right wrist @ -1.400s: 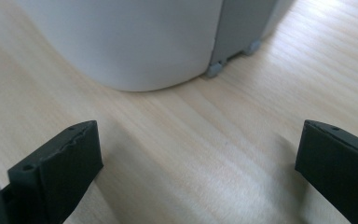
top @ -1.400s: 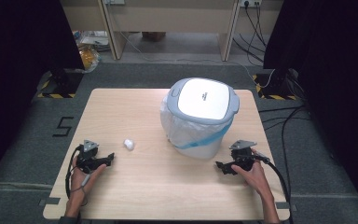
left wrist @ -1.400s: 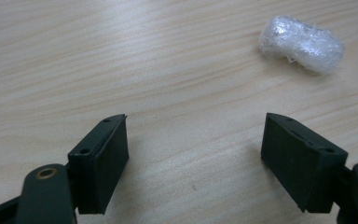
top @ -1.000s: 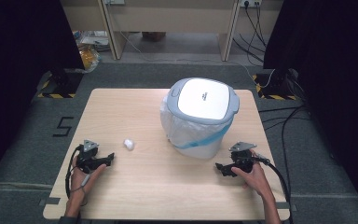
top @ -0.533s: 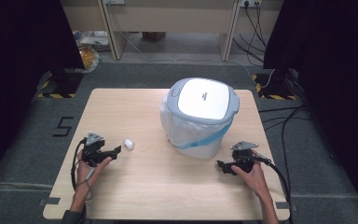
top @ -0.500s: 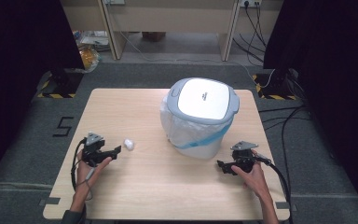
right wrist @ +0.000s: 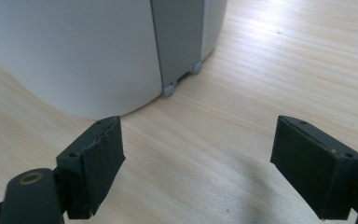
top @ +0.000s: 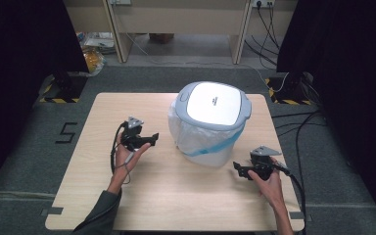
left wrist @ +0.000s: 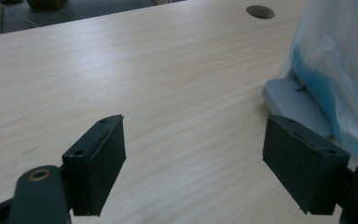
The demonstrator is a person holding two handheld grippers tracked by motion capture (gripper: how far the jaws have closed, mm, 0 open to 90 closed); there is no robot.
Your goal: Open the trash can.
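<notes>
A white bin [top: 210,122] with a flat lid [top: 214,103] and a clear and blue bag liner stands right of the middle of the wooden table [top: 127,205]. My left gripper [top: 152,138] hovers just left of it, open, pointing at the bag [left wrist: 340,70] and the bin's grey base [left wrist: 293,98]; nothing lies between its pads [left wrist: 193,172]. My right gripper [top: 237,169] rests near the bin's front right. Its jaws have just been closing but stand apart, nothing between them [right wrist: 196,172], facing the bin wall [right wrist: 74,51].
A round cable hole [left wrist: 260,11] sits in the tabletop beyond the bin. Cables [top: 298,127] run over the grey floor to the right, and a "5" [top: 68,132] is marked on the floor at the left. Desk legs stand behind the table.
My left hand has lifted and moved right toward the bin, passing over the small white object, which its hand now covers. The right hand has stayed in place.
</notes>
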